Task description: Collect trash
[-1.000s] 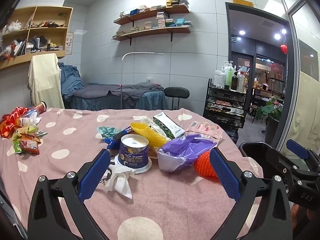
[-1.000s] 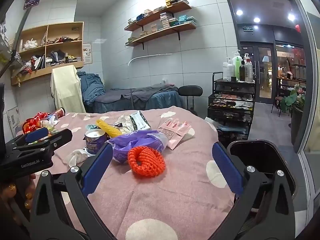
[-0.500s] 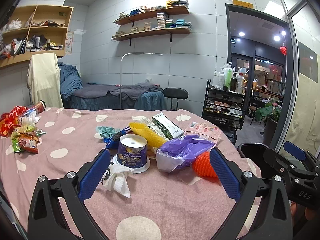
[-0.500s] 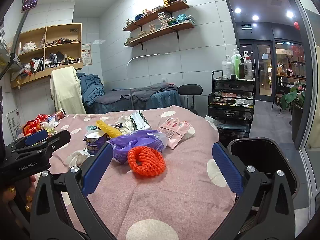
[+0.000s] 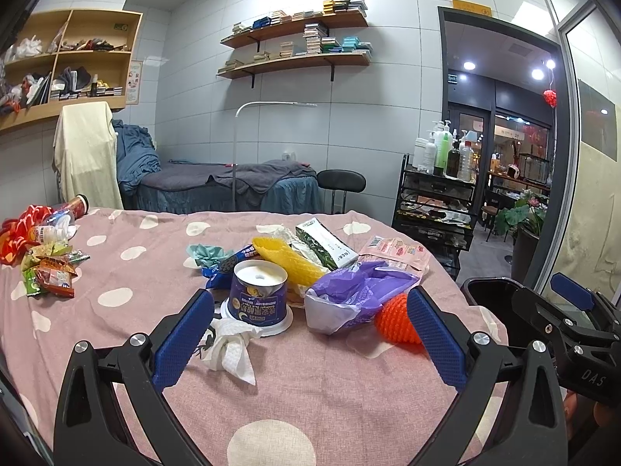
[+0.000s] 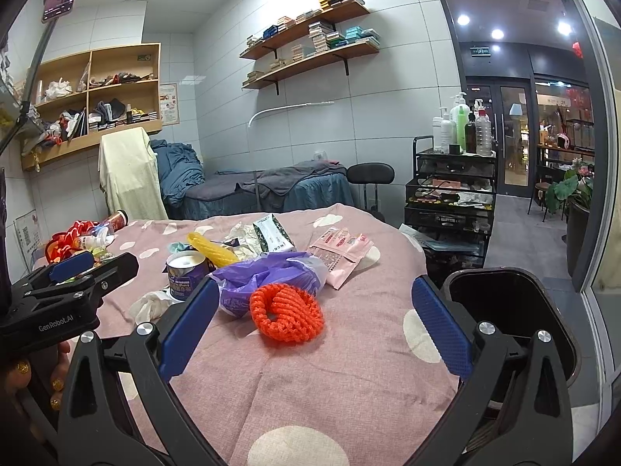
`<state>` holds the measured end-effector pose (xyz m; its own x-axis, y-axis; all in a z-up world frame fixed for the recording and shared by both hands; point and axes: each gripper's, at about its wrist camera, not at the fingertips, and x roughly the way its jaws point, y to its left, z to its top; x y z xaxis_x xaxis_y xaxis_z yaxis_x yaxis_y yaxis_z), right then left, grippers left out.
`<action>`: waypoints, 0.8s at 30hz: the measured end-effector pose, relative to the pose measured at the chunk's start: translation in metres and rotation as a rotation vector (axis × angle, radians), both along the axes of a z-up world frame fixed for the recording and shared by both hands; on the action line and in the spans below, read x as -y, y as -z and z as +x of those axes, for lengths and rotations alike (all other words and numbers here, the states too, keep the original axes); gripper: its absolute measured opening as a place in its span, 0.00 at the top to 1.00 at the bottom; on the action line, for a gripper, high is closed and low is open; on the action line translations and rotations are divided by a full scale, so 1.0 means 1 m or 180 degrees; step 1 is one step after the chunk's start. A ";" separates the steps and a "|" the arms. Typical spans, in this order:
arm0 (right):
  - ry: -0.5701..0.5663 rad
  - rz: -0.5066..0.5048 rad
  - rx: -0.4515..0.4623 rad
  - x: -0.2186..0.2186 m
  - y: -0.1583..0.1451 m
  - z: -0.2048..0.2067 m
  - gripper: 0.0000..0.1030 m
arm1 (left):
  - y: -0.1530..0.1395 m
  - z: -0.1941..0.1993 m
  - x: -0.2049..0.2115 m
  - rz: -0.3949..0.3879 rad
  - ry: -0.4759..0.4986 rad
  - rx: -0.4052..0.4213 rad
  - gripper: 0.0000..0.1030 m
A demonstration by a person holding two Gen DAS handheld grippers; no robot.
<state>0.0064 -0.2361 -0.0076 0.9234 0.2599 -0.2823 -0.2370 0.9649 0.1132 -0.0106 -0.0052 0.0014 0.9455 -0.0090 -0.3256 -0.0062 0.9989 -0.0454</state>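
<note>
Both the left claw and the right claw are spread wide and empty above the tabletop. The orange net lies near the right edge, touching the purple bag.

Left hand-held gripper body, seen from right wrist view: "GenRobot.AI", white print on black.
Right hand-held gripper body, seen from left wrist view: "DAS", pale letters on black.
Blue cup on the bed cover: printed label, characters too small to read.
Green-white packet: lettering along one edge, possibly Chinese, illegible.
Yellow sign over the doorway: characters unreadable.
Pink packet: print blurred.
</note>
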 end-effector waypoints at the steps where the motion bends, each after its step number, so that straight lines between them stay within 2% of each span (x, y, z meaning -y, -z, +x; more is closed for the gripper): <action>1: -0.0003 0.0004 -0.0001 0.000 0.000 0.000 0.05 | 0.000 0.000 0.000 -0.0001 0.0002 -0.0001 0.05; 24: -0.0021 0.0055 -0.0076 0.000 0.004 0.004 0.05 | 0.002 -0.001 -0.002 -0.0004 0.0010 -0.0020 0.05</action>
<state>0.0105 -0.2360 -0.0118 0.9148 0.2710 -0.2996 -0.2403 0.9612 0.1356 -0.0111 -0.0035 -0.0005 0.9434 -0.0123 -0.3314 -0.0034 0.9989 -0.0467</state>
